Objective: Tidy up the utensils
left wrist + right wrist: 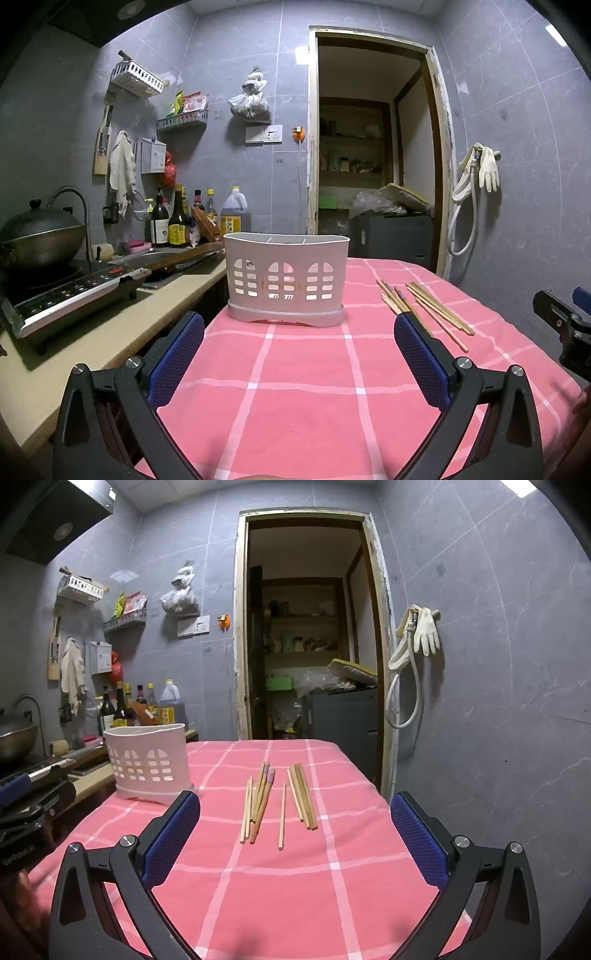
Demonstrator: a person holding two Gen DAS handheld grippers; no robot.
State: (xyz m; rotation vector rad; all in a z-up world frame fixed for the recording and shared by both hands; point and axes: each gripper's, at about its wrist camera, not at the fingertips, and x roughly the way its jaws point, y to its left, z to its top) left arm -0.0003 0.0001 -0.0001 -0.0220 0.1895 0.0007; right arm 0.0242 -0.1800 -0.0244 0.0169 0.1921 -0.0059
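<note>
A white slotted utensil holder point(286, 278) stands on the pink checked tablecloth point(314, 387), straight ahead of my left gripper point(299, 332), which is open and empty. Several wooden chopsticks point(424, 308) lie loose to the holder's right. In the right wrist view the chopsticks point(279, 801) lie in loose groups just ahead of my right gripper point(295, 812), which is open and empty above the cloth point(295, 886). The holder point(147, 764) stands to the left there.
A counter point(92, 332) at the left holds an induction cooker point(74, 295) with a wok point(40, 236), a sink and bottles point(177, 221). An open doorway point(373, 147) lies behind the table. A hose and gloves point(476, 177) hang on the right wall.
</note>
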